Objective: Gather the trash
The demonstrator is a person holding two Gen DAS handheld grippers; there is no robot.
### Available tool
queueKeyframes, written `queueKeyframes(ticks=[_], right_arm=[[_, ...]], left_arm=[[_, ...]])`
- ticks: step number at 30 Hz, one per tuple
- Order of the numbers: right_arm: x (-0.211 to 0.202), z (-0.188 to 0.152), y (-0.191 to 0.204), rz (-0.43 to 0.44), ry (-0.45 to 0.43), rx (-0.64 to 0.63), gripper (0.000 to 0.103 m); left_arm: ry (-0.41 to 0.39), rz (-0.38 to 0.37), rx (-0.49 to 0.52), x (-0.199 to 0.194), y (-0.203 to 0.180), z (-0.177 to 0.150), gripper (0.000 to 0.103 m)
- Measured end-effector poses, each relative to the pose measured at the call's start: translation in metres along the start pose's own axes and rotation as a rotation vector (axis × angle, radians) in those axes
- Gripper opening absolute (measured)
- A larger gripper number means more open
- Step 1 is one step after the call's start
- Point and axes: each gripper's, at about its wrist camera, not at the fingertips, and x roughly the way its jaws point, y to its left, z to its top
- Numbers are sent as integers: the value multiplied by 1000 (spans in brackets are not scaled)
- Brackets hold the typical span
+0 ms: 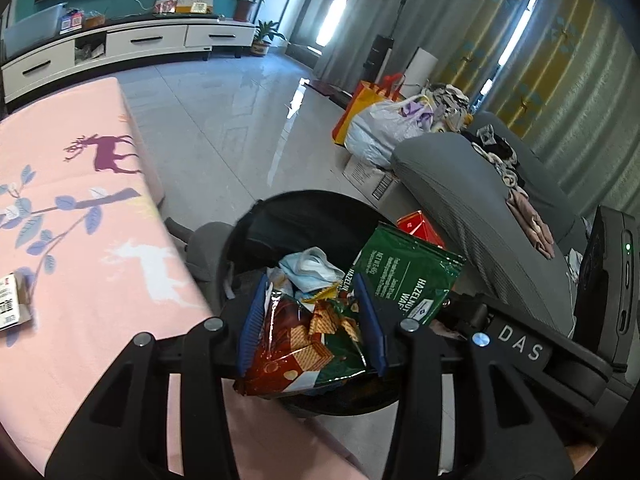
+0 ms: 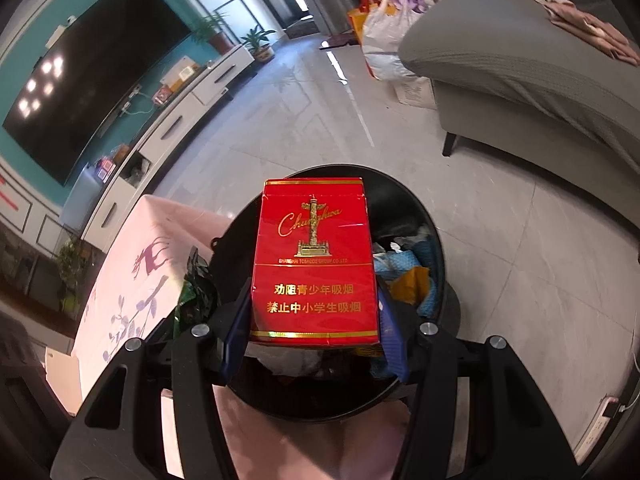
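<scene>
Fingers (image 1: 366,312) of the left gripper (image 1: 310,320) are clamped on a crumpled wafer wrapper (image 1: 304,344), red and green with wafer pictures, low in the middle of the left wrist view. Whether the pads are pressing hard or already slackening can't be told. Part of that wrapper, the green side with "HAZELNUT" printed on it, is seen sticking up to the right of the jaws.

Over in the right wrist view, a red cigarette pack (image 2: 316,260) is gripped by its lower sides between the blue pads of the right gripper (image 2: 314,336), held upright and dead centre in the frame.

Both items are hung right above the black trash bin (image 1: 256,236), which already has stuff in it: a blue face mask (image 1: 310,266), some tissue, yellow scraps. The bin sits on the tiled floor just beside the pink deer-print table (image 1: 80,200) on the left of the frame, with the grey sofa (image 1: 460,200) off to the right.

So the carry part looks done and the drop-off step is reckoned to be in hand. What's needed next: both jaws opened so the wrapper and pack fall inside the rim. The wrapper is light and floppy, so it might cling to a pad. A small box (image 1: 12,300) is still left at the table's left edge, probably to be picked up after.
</scene>
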Motion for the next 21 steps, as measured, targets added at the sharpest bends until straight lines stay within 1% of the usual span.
queueKeyframes(ticks=[2, 4, 5, 6, 7, 8, 9, 10, 11, 13, 15, 17, 18, 20, 21], right_arm=[[0, 0, -4, 5, 4, 16, 56], [1, 1, -7, 4, 12, 34, 56], [1, 1, -10, 1, 15, 44, 56], [0, 1, -10, 0, 16, 50, 56], [-1, 1, -12, 0, 16, 59, 57], [-2, 1, -13, 2, 16, 65, 61], [-2, 1, -13, 9, 18, 67, 64], [-4, 1, -12, 22, 18, 64, 67], [-5, 2, -10, 29, 17, 60, 69], [-7, 2, -2, 39, 10, 40, 70], [-9, 1, 9, 47, 9, 6, 73], [-11, 0, 20, 51, 6, -28, 75], [-14, -1, 28, 51, 2, -50, 76], [-17, -4, 42, 55, -3, -84, 80], [-19, -8, 56, 65, -3, -121, 82]], left_arm=[[1, -3, 2, 3, -4, -1, 47], [0, -4, -3, 4, -5, -2, 50], [-3, -4, -7, 4, -5, -3, 57], [-8, -3, -17, 4, -3, -3, 68], [-13, -6, -29, 2, -1, -3, 74], [-16, -19, -45, -1, 2, -3, 84], [-16, -44, -60, -5, 6, -3, 88], [-14, -57, -70, -8, 8, -2, 90], [-15, -64, -82, -13, 12, -2, 94], [-31, -50, -93, -25, 20, -1, 97], [-57, -23, -95, -46, 35, -1, 100], [-89, 14, -101, -70, 54, -3, 100], [-112, 48, -112, -86, 68, -4, 100], [-145, 120, -140, -112, 95, -8, 100], [-168, 178, -171, -132, 118, -13, 100]])
